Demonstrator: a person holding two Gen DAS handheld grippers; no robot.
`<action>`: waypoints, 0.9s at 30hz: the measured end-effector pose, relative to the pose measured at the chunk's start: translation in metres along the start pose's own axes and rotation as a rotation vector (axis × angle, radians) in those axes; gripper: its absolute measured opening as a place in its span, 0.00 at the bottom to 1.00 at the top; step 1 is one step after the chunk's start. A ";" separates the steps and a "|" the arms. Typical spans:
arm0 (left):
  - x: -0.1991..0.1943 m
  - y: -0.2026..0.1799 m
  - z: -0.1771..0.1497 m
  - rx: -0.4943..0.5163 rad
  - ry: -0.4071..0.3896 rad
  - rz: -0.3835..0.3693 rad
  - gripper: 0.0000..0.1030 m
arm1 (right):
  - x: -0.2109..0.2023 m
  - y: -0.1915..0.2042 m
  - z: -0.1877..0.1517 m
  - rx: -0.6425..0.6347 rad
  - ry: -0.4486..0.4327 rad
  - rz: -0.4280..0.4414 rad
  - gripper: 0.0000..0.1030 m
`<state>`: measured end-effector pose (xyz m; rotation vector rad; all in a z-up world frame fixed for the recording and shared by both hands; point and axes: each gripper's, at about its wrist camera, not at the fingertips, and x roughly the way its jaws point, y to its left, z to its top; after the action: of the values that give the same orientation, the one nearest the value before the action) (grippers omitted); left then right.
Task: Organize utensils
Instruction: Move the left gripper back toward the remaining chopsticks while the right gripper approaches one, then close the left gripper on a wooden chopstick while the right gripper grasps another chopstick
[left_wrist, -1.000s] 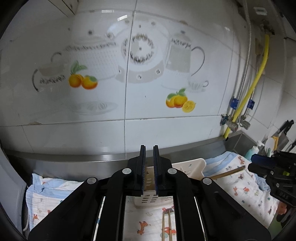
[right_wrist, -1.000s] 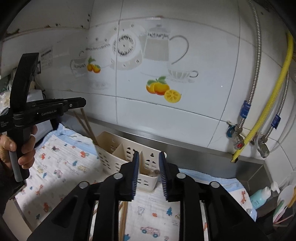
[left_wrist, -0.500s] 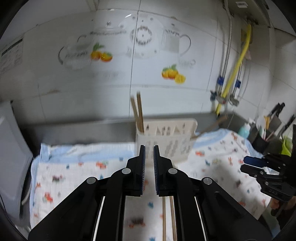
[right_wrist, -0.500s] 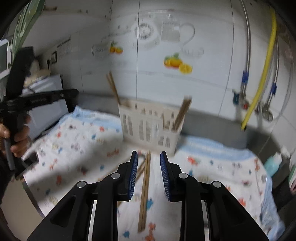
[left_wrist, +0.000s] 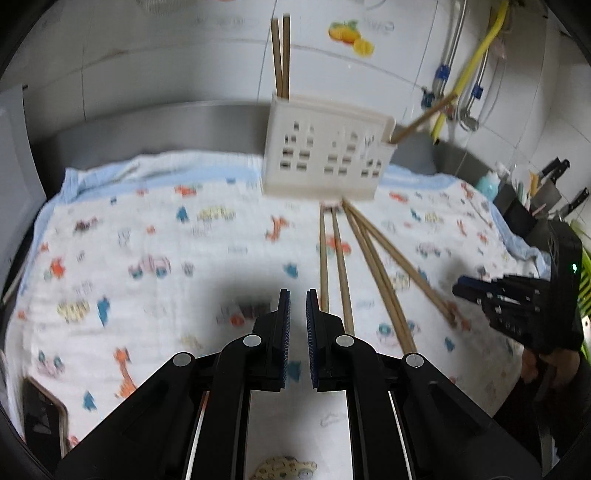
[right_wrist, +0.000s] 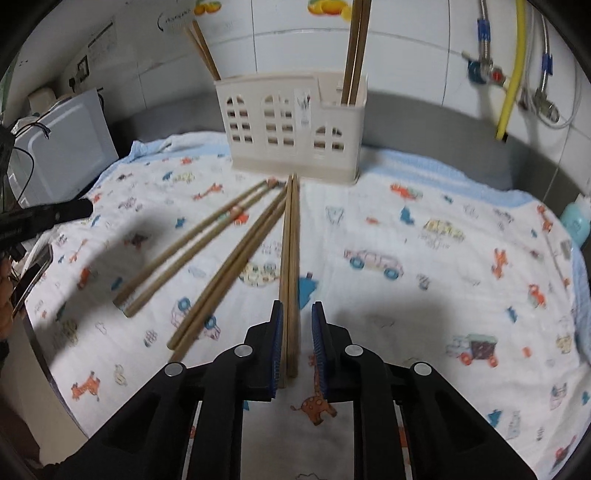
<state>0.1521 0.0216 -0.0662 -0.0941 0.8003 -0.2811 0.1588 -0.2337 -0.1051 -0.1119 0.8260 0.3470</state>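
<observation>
A cream utensil holder (left_wrist: 325, 162) (right_wrist: 291, 125) stands at the back of a patterned cloth (right_wrist: 424, 229), with wooden chopsticks upright in its left end (right_wrist: 201, 48) and right end (right_wrist: 356, 48). Three pairs of chopsticks lie fanned out on the cloth in front of it. My right gripper (right_wrist: 297, 310) (left_wrist: 458, 290) is low over the middle pair (right_wrist: 290, 251). Its jaws are closing with that pair between them, and a gap still shows at the right pad. My left gripper (left_wrist: 297, 293) (right_wrist: 85, 208) is shut and empty, just left of the leftmost pair (left_wrist: 332, 258).
A phone (left_wrist: 44, 413) lies at the cloth's near left corner. A white appliance (right_wrist: 62, 147) stands to the left. A blue bottle (right_wrist: 574, 221) and a knife rack (left_wrist: 546, 192) are on the right. A yellow hose (right_wrist: 511, 74) and valves hang on the tiled wall.
Both grippers have dropped and tipped down from facing the wall to hovering over the cloth. The right jaws have narrowed around the middle chopstick pair. The left stays shut.
</observation>
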 end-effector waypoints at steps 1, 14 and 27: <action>0.003 0.000 -0.004 -0.001 0.011 0.000 0.09 | 0.002 -0.001 0.000 0.002 0.005 0.002 0.14; 0.020 -0.002 -0.032 -0.006 0.087 -0.015 0.09 | 0.025 -0.002 -0.002 -0.012 0.049 0.018 0.10; 0.027 -0.012 -0.040 0.009 0.116 -0.045 0.09 | 0.028 0.002 -0.003 -0.066 0.053 -0.012 0.09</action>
<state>0.1382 0.0033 -0.1106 -0.0881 0.9128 -0.3353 0.1734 -0.2250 -0.1271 -0.1881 0.8665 0.3608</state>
